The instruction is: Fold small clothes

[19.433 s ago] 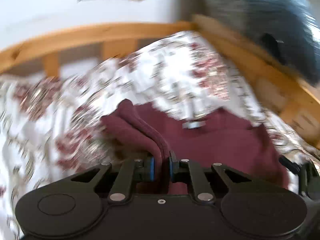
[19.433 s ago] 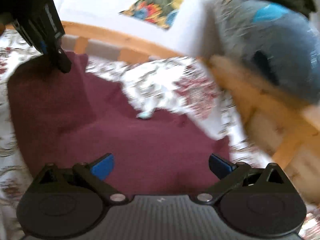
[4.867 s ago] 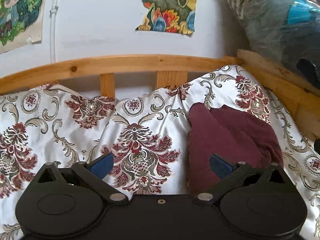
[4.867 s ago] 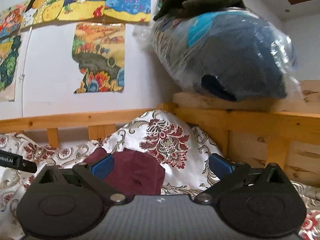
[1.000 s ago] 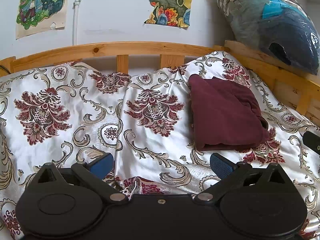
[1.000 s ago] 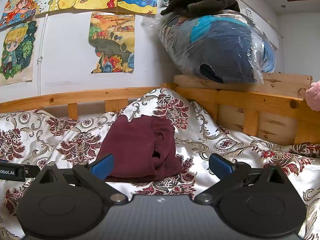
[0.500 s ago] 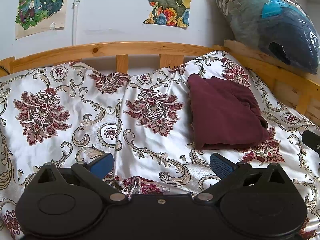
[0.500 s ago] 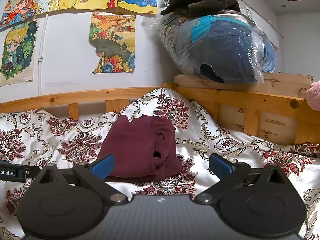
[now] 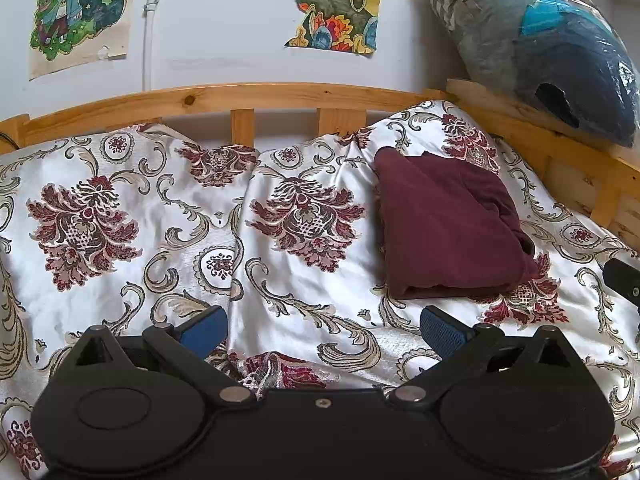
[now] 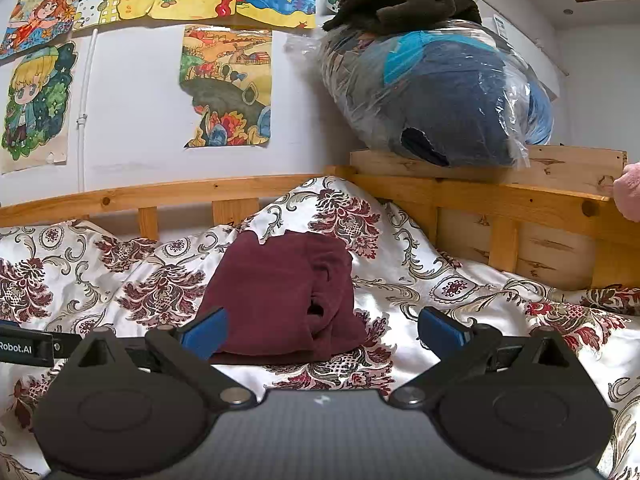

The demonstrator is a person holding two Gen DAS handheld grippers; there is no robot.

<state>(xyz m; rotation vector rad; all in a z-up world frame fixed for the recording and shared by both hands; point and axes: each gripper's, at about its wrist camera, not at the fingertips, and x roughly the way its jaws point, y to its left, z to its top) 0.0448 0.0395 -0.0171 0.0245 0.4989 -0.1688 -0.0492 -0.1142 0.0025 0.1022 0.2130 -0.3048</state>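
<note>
A maroon garment [image 9: 444,224] lies folded into a compact rectangle on the floral bedspread [image 9: 160,216], toward the far right of the bed. In the right wrist view the same maroon garment [image 10: 280,300] sits straight ahead. My left gripper [image 9: 324,326] is open, hovering over the bedspread to the near left of the garment, holding nothing. My right gripper [image 10: 322,326] is open too, just short of the garment's near edge, with nothing between its fingers. A corner of the right gripper [image 9: 624,280] shows at the right edge of the left wrist view.
A wooden bed rail [image 9: 248,100] runs along the back and down the right side [image 10: 500,200]. A plastic-wrapped bundle of bedding [image 10: 436,100] with a dark cloth on top rests on the right rail. Drawings [image 10: 228,84] hang on the white wall.
Between the oldest frames and now the garment went from spread out, pinched by the left gripper, to folded. Both grippers have backed away. Over the last second almost nothing moved.
</note>
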